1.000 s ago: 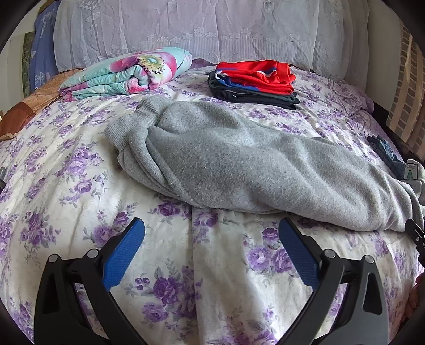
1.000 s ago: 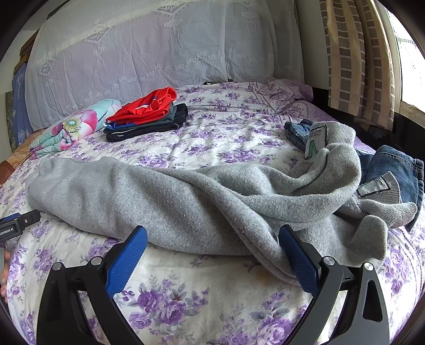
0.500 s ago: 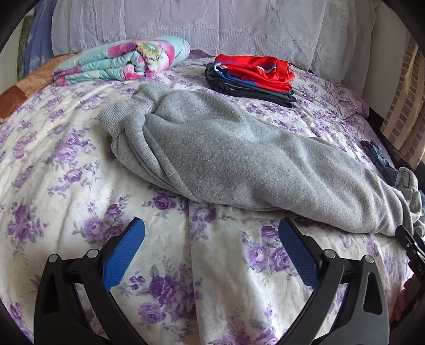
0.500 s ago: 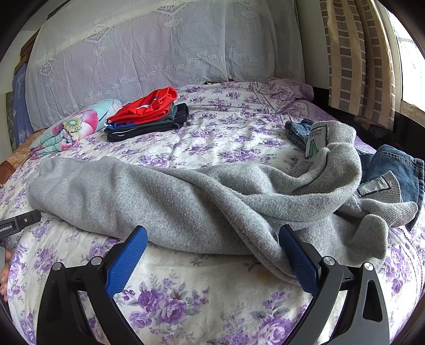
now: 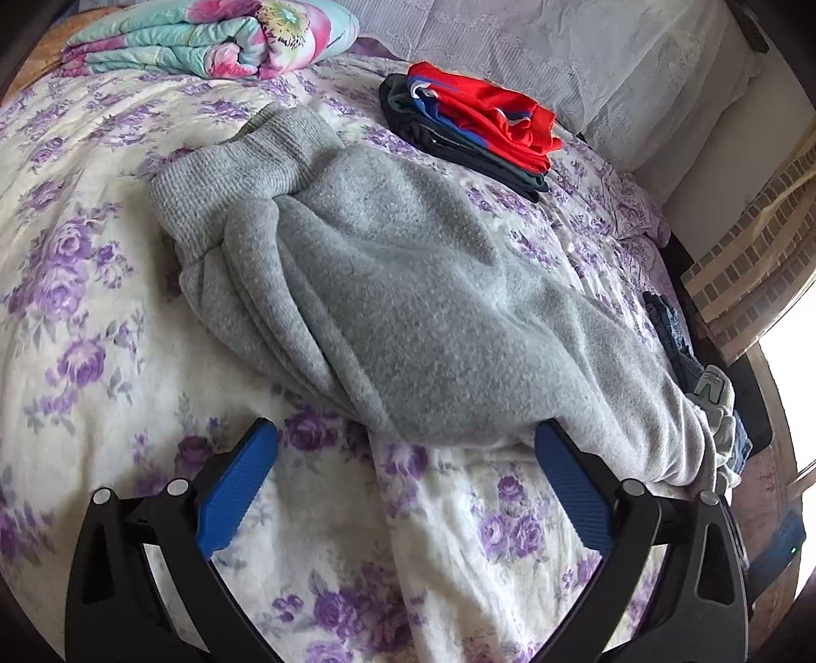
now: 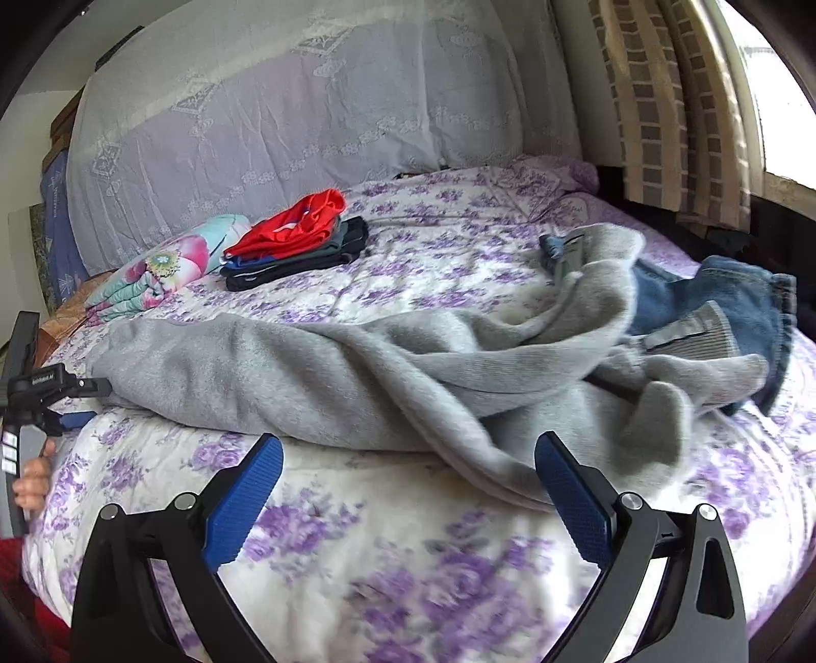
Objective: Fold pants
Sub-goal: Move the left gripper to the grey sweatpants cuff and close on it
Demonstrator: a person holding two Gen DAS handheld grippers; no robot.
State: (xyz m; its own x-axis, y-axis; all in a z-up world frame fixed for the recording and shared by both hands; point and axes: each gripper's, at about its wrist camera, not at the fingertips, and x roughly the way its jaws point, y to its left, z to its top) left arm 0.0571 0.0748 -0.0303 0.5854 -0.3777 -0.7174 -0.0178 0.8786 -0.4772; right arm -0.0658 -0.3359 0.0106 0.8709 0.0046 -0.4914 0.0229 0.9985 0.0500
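Both wide open and empty, left claw point(image 5: 405, 443) and right claw point(image 6: 408, 459) hover beside grey pants point(image 5: 408, 306).

A: Where is the left wrist camera looking from?

B: It is looking forward along the left gripper point(image 5: 405, 454), close above the bedspread point(image 5: 76, 306), facing down at the gray pants point(image 5: 408, 306).

A: And the right wrist camera?

B: It is sitting lower behind the right gripper point(image 6: 408, 466), facing the headboard cover point(image 6: 306, 102). Both views are sharing the pants point(image 6: 306, 377), the folded clothes stack point(image 5: 474, 127) point(image 6: 301, 239) and the rolled floral blanket point(image 5: 204, 35) point(image 6: 163, 265).
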